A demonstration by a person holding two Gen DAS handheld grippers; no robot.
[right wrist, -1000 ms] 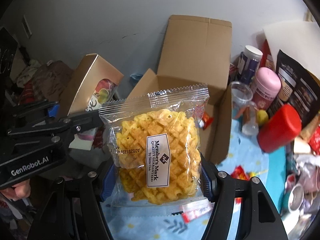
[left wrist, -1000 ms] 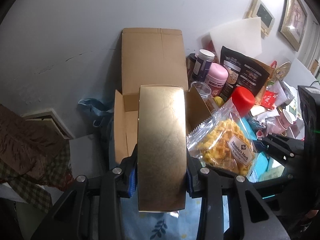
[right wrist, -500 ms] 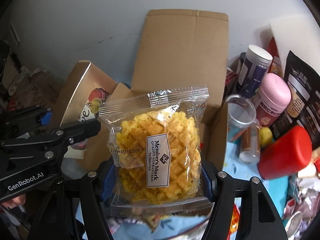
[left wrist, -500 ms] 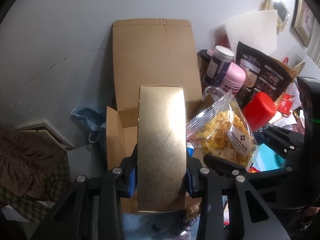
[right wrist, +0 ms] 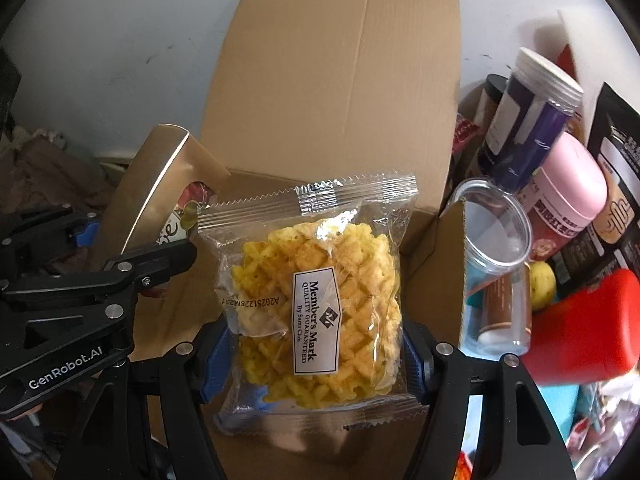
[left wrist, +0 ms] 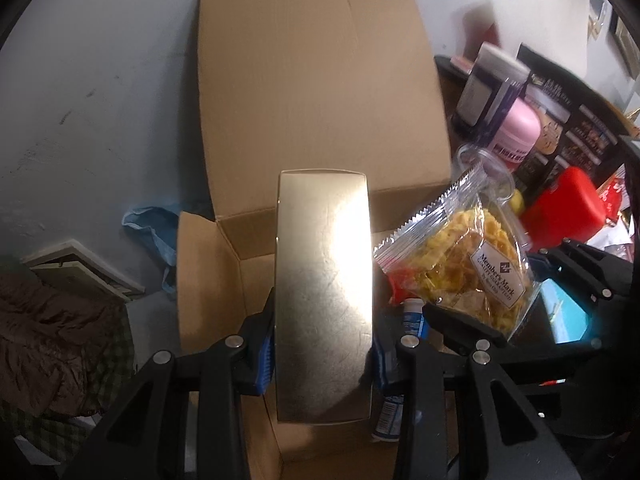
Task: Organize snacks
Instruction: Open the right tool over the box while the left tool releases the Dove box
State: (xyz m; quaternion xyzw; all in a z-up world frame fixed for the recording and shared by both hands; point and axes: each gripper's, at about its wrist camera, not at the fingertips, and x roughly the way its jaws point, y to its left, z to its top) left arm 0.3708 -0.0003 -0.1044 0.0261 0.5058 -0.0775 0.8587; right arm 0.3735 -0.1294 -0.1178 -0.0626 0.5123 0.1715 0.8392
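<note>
The left tongs [left wrist: 323, 354] are pinching a gold box [left wrist: 323, 280] between their blue pads, which press on its two long sides, and the box stands upright over the open cardboard carton [left wrist: 312, 92]. The right tongs [right wrist: 316, 354] are closed on a clear bag of yellow waffle snacks [right wrist: 316, 292] with a white label, and this bag also hangs above the mouth of the carton. In the left wrist view the bag is just to the right of the gold box. The back flap of the carton stands up against a pale wall [left wrist: 100, 80]. To the right of the carton there are a pink jar [right wrist: 568, 196], a dark jar with a white lid [right wrist: 532, 120], a clear plastic cup [right wrist: 496, 232] and a red container [right wrist: 580, 332], all close together.
</note>
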